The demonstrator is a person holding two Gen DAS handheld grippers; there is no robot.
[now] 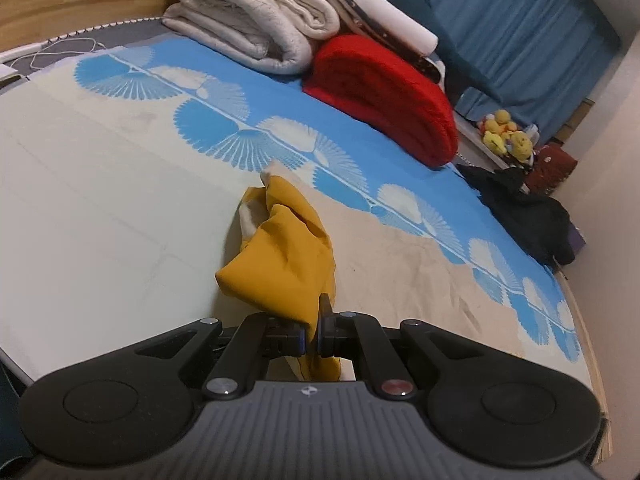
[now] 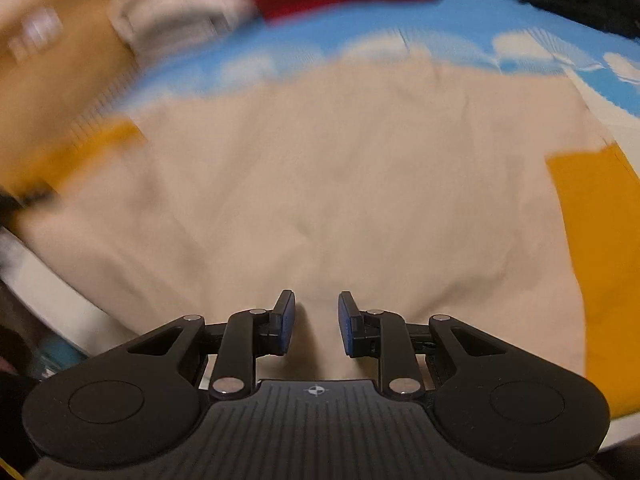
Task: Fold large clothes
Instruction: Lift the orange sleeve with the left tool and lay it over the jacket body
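Note:
A large beige garment with mustard-yellow sleeves lies spread on the bed; its beige body (image 2: pixel 340 184) fills the right wrist view, with one yellow sleeve (image 2: pixel 600 260) flat at the right and another yellow part (image 2: pixel 80 152) blurred at the left. My left gripper (image 1: pixel 313 334) is shut on a bunched yellow sleeve (image 1: pixel 288 256) and holds it lifted above the bed sheet (image 1: pixel 80 200). My right gripper (image 2: pixel 313 326) is open and empty, low over the near edge of the beige body, with a small fold of cloth between its jaws.
A folded cream blanket (image 1: pixel 248 20) and a red cushion (image 1: pixel 384 96) lie at the head of the bed. A black garment (image 1: pixel 528 216) hangs off the far right edge. Blue curtains (image 1: pixel 520 28) and plush toys (image 1: pixel 504 136) stand beyond. A wooden headboard (image 1: pixel 80 0) is at left.

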